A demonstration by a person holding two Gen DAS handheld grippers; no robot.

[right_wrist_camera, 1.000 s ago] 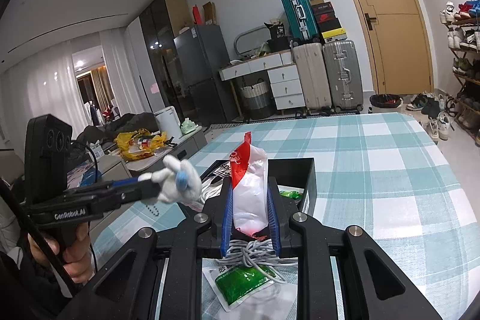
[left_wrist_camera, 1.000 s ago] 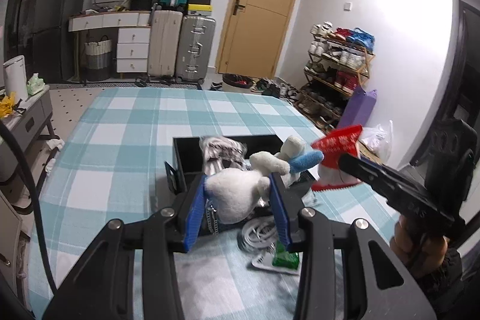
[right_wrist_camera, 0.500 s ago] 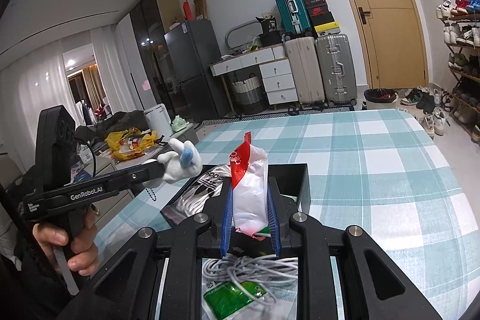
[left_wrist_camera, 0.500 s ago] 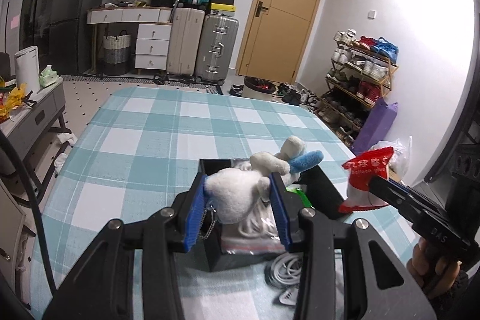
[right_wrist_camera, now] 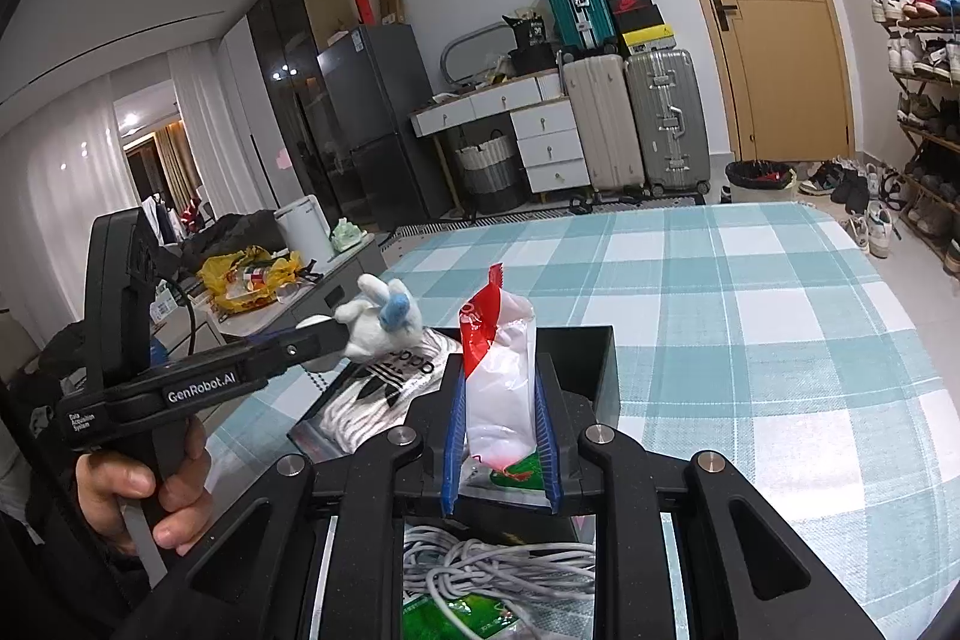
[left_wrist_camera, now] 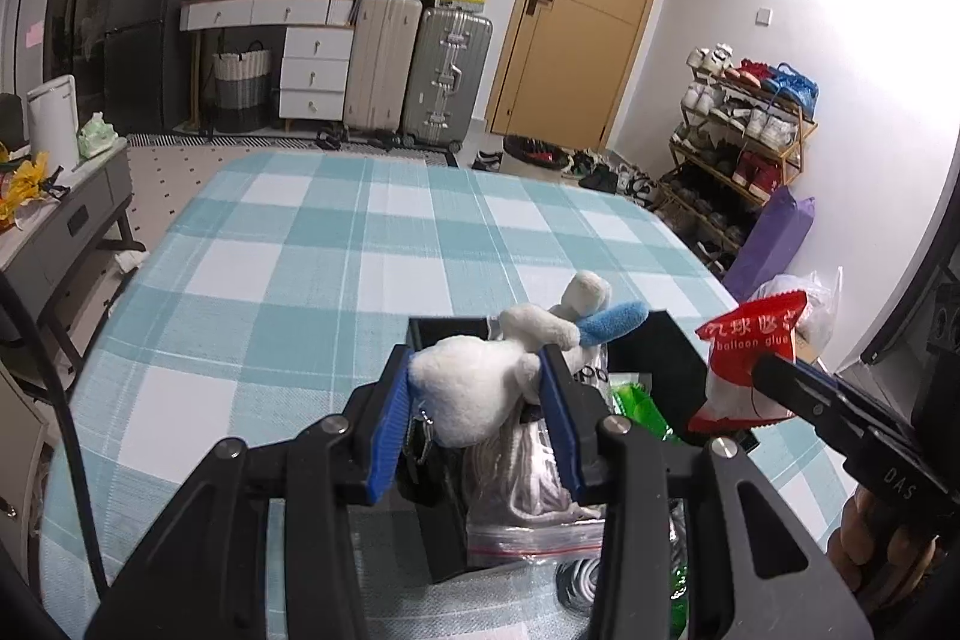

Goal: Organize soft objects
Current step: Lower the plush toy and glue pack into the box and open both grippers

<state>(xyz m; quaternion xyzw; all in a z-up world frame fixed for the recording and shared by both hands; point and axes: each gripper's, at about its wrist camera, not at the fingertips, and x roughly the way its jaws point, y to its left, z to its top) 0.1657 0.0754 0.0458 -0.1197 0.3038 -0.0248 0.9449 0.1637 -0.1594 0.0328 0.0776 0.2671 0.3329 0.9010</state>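
Note:
My left gripper (left_wrist_camera: 477, 400) is shut on a white plush toy (left_wrist_camera: 474, 385) with a blue ear and holds it above the black box (left_wrist_camera: 444, 331). The toy also shows in the right wrist view (right_wrist_camera: 381, 319). My right gripper (right_wrist_camera: 501, 427) is shut on a red-and-white balloon glue packet (right_wrist_camera: 501, 376), held over the box's right side (right_wrist_camera: 585, 349); the packet also shows in the left wrist view (left_wrist_camera: 747, 358). A clear zip bag with white clothing (left_wrist_camera: 528, 496) lies in the box.
The box stands on a table with a teal checked cloth (left_wrist_camera: 360, 250). A grey coiled cable (right_wrist_camera: 498, 574) and a green packet (right_wrist_camera: 462, 616) lie near the table's front. Suitcases (left_wrist_camera: 420, 76), drawers and a shoe rack (left_wrist_camera: 744, 130) stand beyond.
Both grippers moved forward over the black box with their loads; the box now lies under the fingers, and the cable and green packet have slid toward the bottom of view.

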